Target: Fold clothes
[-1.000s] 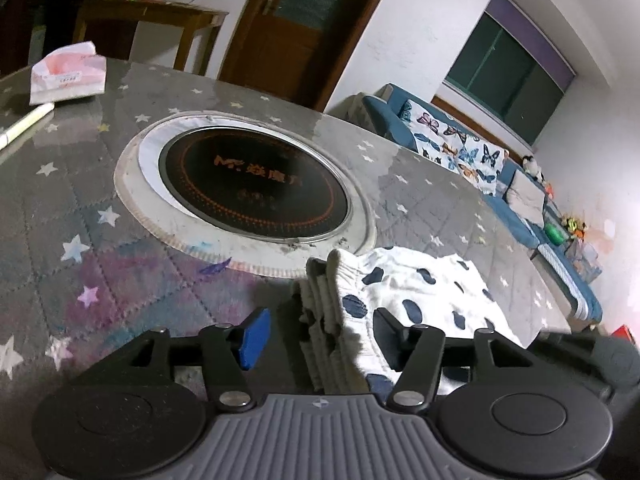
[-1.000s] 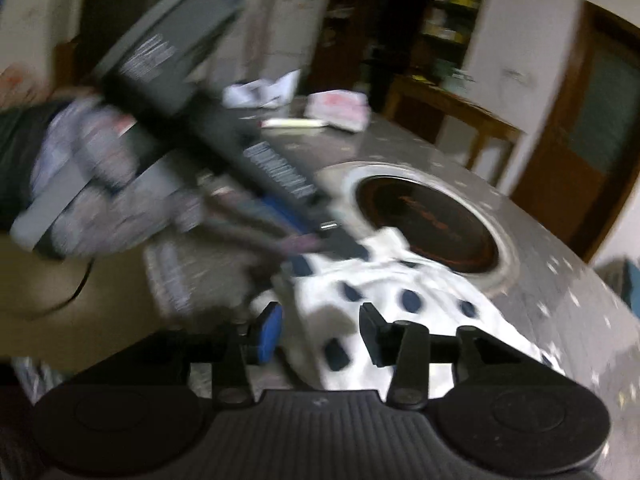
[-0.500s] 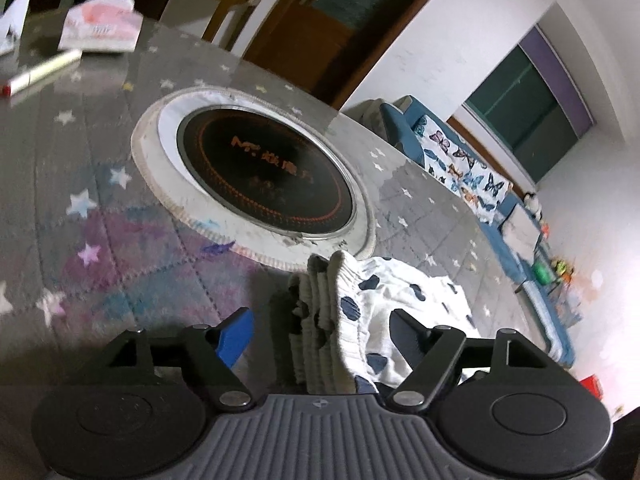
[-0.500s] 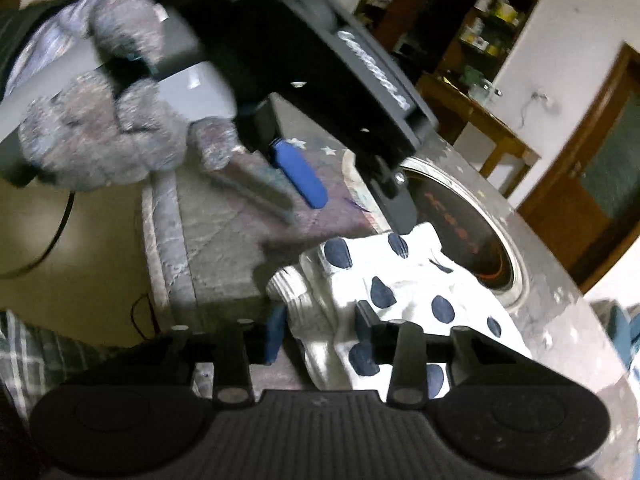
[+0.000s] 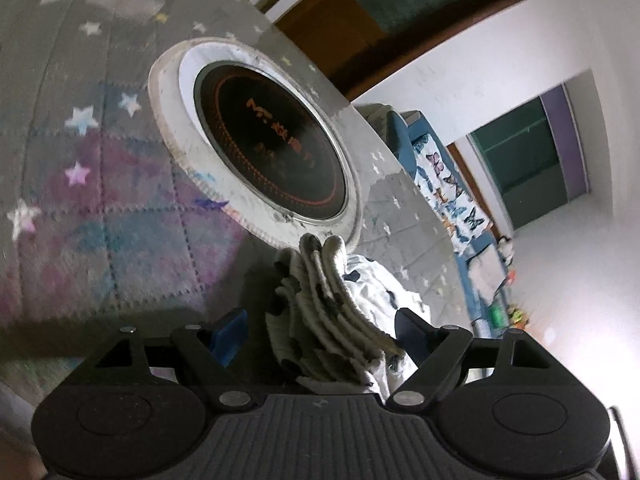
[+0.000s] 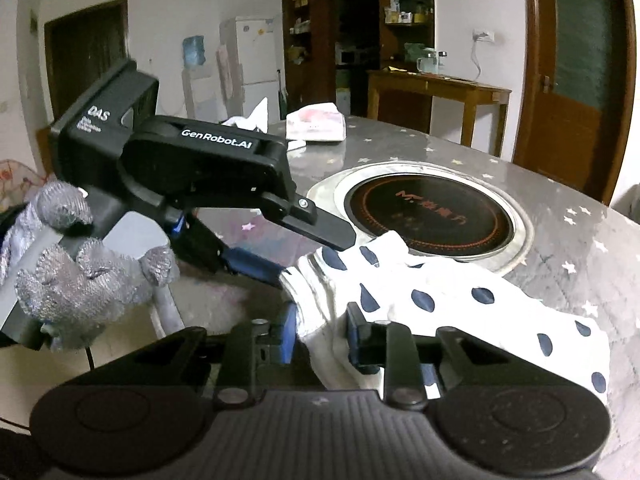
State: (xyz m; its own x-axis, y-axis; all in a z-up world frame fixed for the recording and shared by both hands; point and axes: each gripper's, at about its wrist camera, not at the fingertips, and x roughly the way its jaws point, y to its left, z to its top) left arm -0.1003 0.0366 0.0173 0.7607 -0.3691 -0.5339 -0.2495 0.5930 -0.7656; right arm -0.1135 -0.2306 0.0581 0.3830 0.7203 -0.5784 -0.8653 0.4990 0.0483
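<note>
A white garment with dark blue dots [image 6: 452,292] lies folded on the grey star-patterned table cover, next to the round cooktop. Its ribbed, layered edge [image 5: 332,312] sits between the open fingers of my left gripper [image 5: 320,332], which straddles it without pressing. The left gripper also shows in the right wrist view [image 6: 312,248], its fingers above and below the garment's near corner. My right gripper [image 6: 320,334] is shut on the garment's folded edge at the table's front.
A round black induction cooktop [image 5: 272,148] with a pale rim is set into the table [image 5: 100,208]. A tissue pack [image 6: 316,124] and papers lie at the far side. A wooden side table [image 6: 436,92], a door and a sofa [image 5: 452,196] stand beyond.
My left gripper has moved forward and tilted, so the garment's ribbed edge now sits deeper between its fingers. My right gripper has closed onto the garment's near edge.
</note>
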